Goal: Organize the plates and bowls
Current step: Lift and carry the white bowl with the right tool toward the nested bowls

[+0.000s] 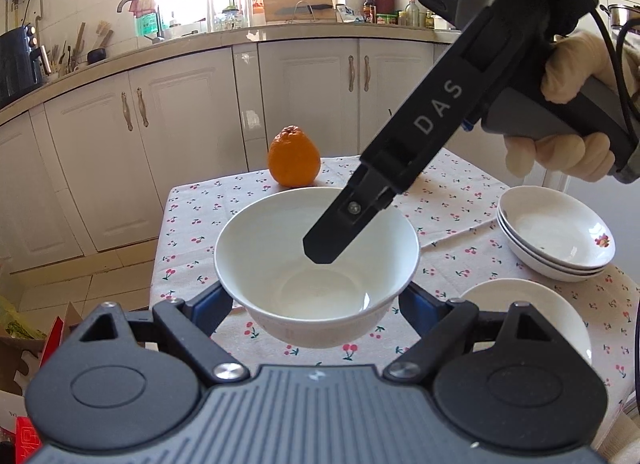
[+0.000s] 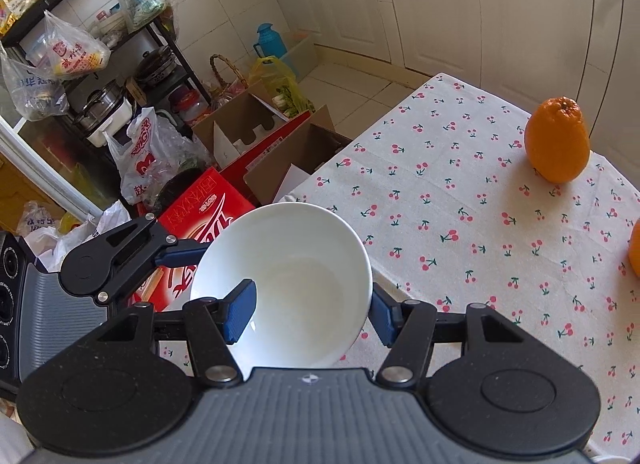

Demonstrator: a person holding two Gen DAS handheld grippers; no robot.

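White porcelain bowl (image 1: 316, 264) clamped from outside between the blue pads (image 1: 212, 310) of the left gripper (image 1: 316, 304), lifted clear above the cherry-print tablecloth (image 1: 460, 220). Right gripper (image 2: 312, 312) also pinching the same bowl (image 2: 288, 284) at its wall: one pad (image 2: 240, 310) inside, the other outside. Beyond, an orange (image 1: 294, 156) near the far table edge. To the right, stacked shallow plates (image 1: 556, 232) and another white dish (image 1: 532, 316) nearer, well apart from the bowl.
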